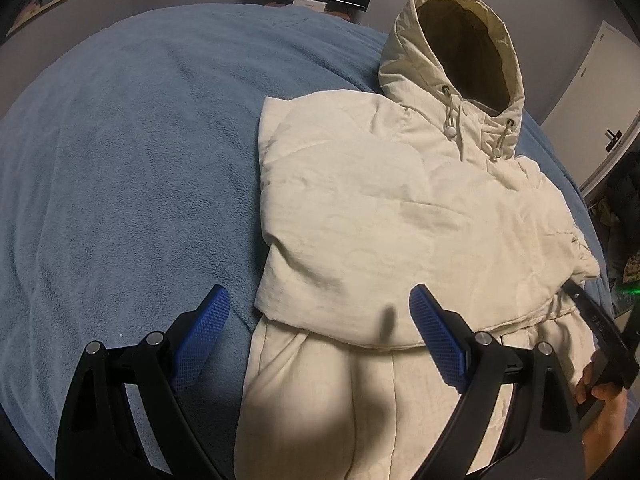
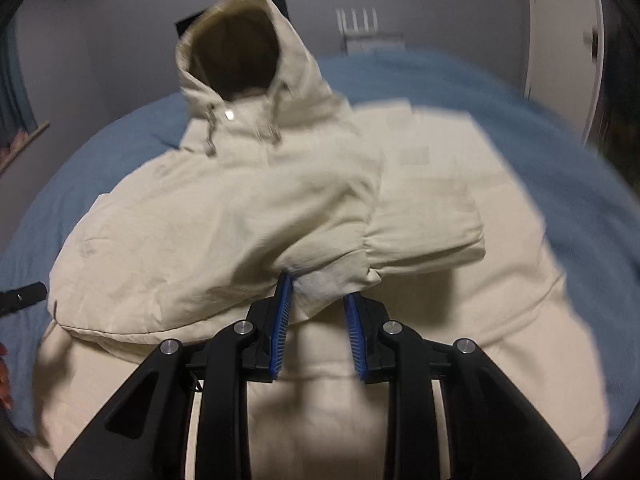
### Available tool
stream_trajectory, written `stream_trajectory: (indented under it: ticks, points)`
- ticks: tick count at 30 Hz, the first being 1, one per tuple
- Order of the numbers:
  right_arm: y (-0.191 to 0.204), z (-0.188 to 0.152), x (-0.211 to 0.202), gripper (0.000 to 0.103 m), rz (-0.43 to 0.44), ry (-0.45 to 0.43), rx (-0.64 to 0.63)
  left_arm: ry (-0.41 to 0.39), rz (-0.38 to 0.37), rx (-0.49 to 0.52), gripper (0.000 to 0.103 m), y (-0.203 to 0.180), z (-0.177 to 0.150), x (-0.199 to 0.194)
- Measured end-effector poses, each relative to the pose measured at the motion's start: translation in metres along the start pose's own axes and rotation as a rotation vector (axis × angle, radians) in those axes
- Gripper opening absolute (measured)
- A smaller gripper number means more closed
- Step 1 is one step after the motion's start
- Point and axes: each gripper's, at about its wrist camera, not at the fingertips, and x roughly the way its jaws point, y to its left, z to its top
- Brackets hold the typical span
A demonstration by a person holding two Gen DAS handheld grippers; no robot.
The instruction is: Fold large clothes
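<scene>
Blue bed point(image 1: 120, 160) lies bare left of the jacket point(image 1: 380, 208). Left hand-held gripper point(image 1: 320, 316) gapes wide over its near-left edge; right hand-held gripper point(image 2: 318, 292) pinches a sleeve point(image 2: 320, 236).

Jacket point(image 1: 380, 220) flat on blanket point(image 1: 132, 152), hood point(image 1: 452, 52) at far end. Sleeve point(image 2: 248, 216) folded across chest. Left gripper point(image 1: 320, 320) above near hem, straddling jacket's left edge. Right gripper point(image 2: 316, 296) at sleeve cuff point(image 2: 320, 284), cuff between pads.

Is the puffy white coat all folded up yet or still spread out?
Partly folded. The cream padded hooded coat has both sleeves crossed over its chest; its lower half lies flat on the blue fleece blanket.
</scene>
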Motion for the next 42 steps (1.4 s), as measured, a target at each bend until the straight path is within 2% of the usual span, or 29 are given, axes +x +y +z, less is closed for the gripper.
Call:
stream_trajectory:
  ticks: [2,4,6,8,11,13,15,18,21,22,23,24,26,30,35,38,40,42]
  points:
    - [-0.008,0.000,0.002,0.025,0.050,0.020,0.039,0.000,0.005,0.010,0.088,-0.001,0.000,0.000]
    - [-0.015,0.002,-0.001,0.035,0.058,0.028,0.045,-0.003,0.013,0.021,0.088,-0.002,0.000,0.000]
    - [-0.029,0.003,-0.005,0.054,0.071,0.023,0.077,-0.006,0.018,0.027,0.088,-0.003,0.000,0.000]
    - [-0.048,0.005,-0.011,0.059,0.075,0.018,0.133,-0.006,0.019,0.028,0.088,-0.003,-0.001,0.000]
    - [-0.072,0.010,-0.017,0.062,0.056,0.006,0.202,-0.004,0.024,0.031,0.088,-0.003,-0.001,0.001]
    - [-0.083,0.016,-0.021,0.062,0.019,-0.017,0.219,-0.002,0.028,0.034,0.088,-0.004,-0.001,0.002]
    - [-0.088,0.025,-0.022,0.062,0.018,-0.030,0.230,-0.001,0.030,0.039,0.088,-0.005,-0.002,0.002]
    - [-0.091,0.032,-0.008,0.062,0.004,0.005,0.227,0.001,0.036,0.050,0.088,-0.007,-0.003,0.003]
    - [-0.092,0.030,-0.001,0.062,0.044,0.025,0.254,0.005,0.039,0.061,0.088,-0.009,-0.004,0.005]
    - [-0.089,0.027,0.000,0.061,0.062,0.034,0.248,0.006,0.040,0.065,0.088,-0.010,-0.004,0.006]
    - [-0.084,0.026,0.000,0.040,0.071,0.035,0.224,0.007,0.042,0.068,0.088,-0.010,-0.004,0.006]
    - [-0.079,0.024,-0.004,0.030,0.040,0.024,0.195,0.008,0.042,0.069,0.088,-0.010,-0.005,0.007]
    - [-0.064,0.023,-0.020,0.018,-0.015,-0.066,0.092,0.008,0.041,0.069,0.088,-0.010,-0.005,0.008]
    - [-0.046,0.027,-0.056,0.014,-0.069,-0.196,-0.049,0.007,0.043,0.067,0.088,-0.011,-0.005,0.007]
    - [-0.049,0.033,-0.088,0.013,-0.166,-0.278,-0.115,0.002,0.041,0.075,0.088,-0.013,-0.006,0.005]
    - [-0.070,0.029,-0.080,0.002,-0.221,-0.223,-0.070,0.005,0.041,0.086,0.088,-0.017,-0.007,0.006]
    - [-0.087,0.025,-0.063,0.002,-0.180,-0.133,-0.003,0.010,0.047,0.096,0.088,-0.018,-0.008,0.008]
    - [-0.095,0.021,-0.055,0.002,-0.156,-0.097,0.037,0.021,0.057,0.107,0.088,-0.020,-0.010,0.012]
